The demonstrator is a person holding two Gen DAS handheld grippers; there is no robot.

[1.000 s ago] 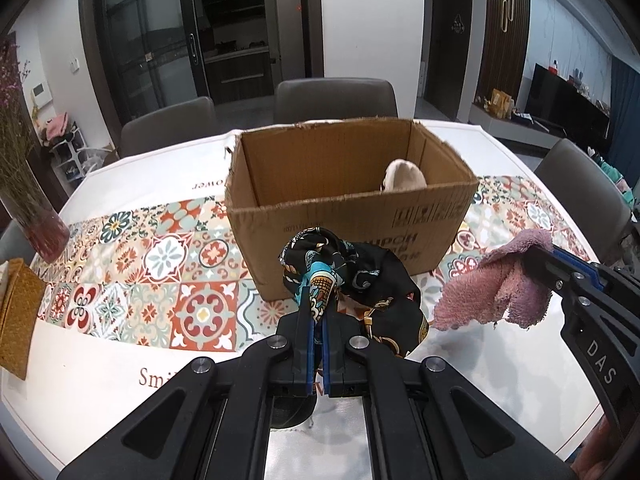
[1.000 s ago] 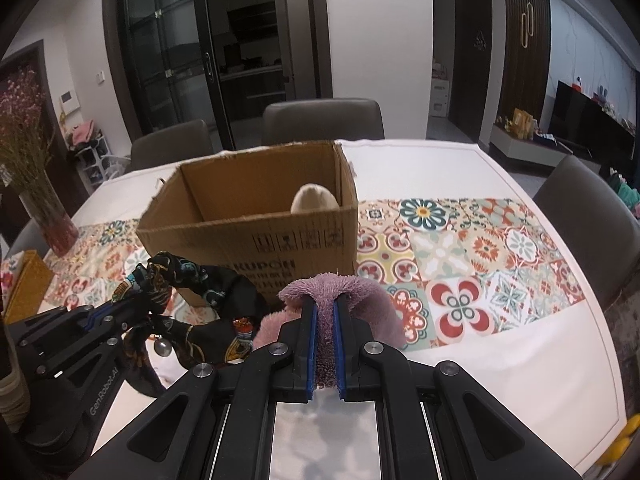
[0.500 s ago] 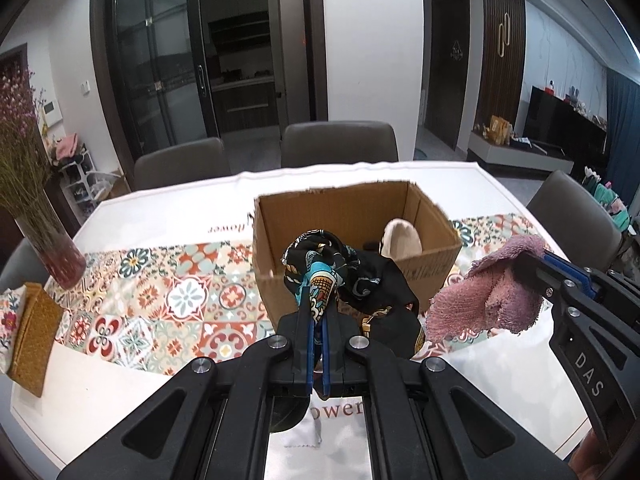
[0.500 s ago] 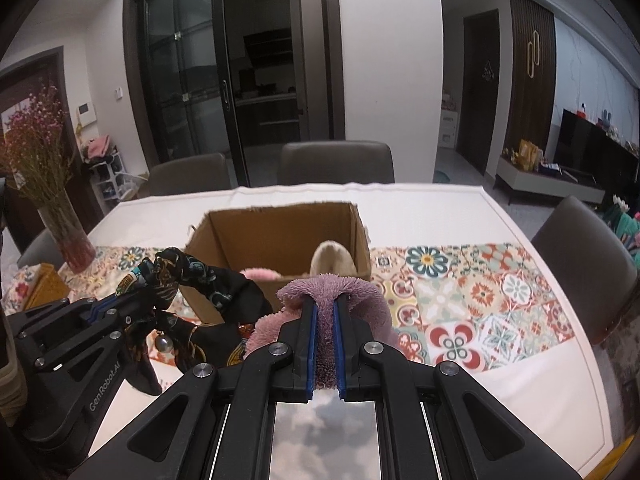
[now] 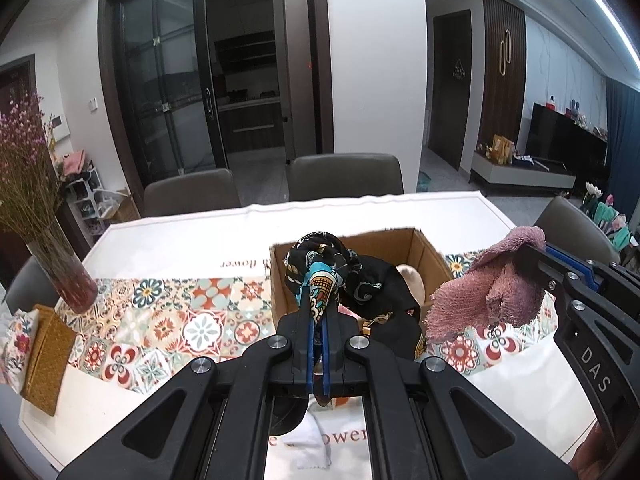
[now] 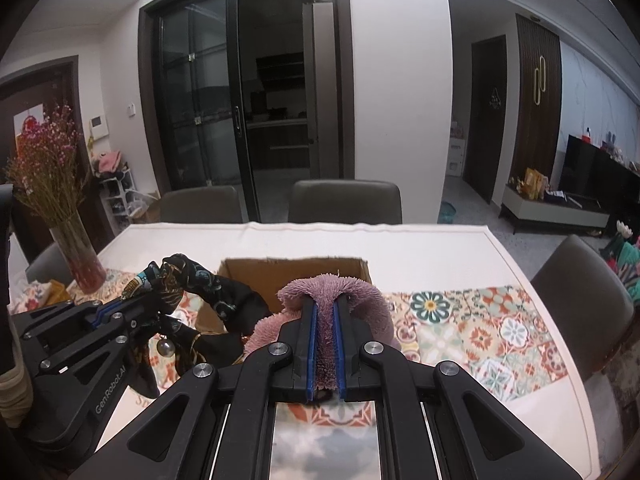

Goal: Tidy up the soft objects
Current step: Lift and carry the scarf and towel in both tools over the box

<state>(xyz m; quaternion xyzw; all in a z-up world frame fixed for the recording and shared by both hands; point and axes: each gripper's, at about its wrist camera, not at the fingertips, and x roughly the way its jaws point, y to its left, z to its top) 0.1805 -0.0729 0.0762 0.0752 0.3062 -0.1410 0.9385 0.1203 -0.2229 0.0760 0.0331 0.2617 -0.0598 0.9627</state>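
Both tongs are clamped tight, each on a cloth. The left gripper (image 5: 317, 312) pinches a bunched black patterned scarf (image 5: 340, 276), whose loose tail droops toward 4 o'clock in the left view and hangs across the near wall of the box (image 5: 416, 244). The right gripper (image 6: 323, 320) pinches a pink towel (image 6: 340, 286), which folds over both jaw tips; in the left view the towel hangs clear of the table (image 5: 180, 236) at 3 o'clock, just beside the box's right wall. The open box stands on the tiled runner (image 5: 168, 312) at mid-table and already holds a pale soft item (image 5: 412, 280), and something pink shows low inside it. Judgement: both loads appear raised for delivery into the box. Risks noted: the scarf's tail may snag the near rim or drape outside it if released too short of the opening; a small metal bead (image 6: 165, 347) dangling from the scarf could catch on cardboard. The towel overhangs the jaws and may cling to the pads on release or fall on the rim rather than inside. The two grippers sit close together, so a joint approach may tangle scarf with towel. The box is light and could slide if pushed. The vase (image 5: 74, 280) at 9 o'clock stands well apart.
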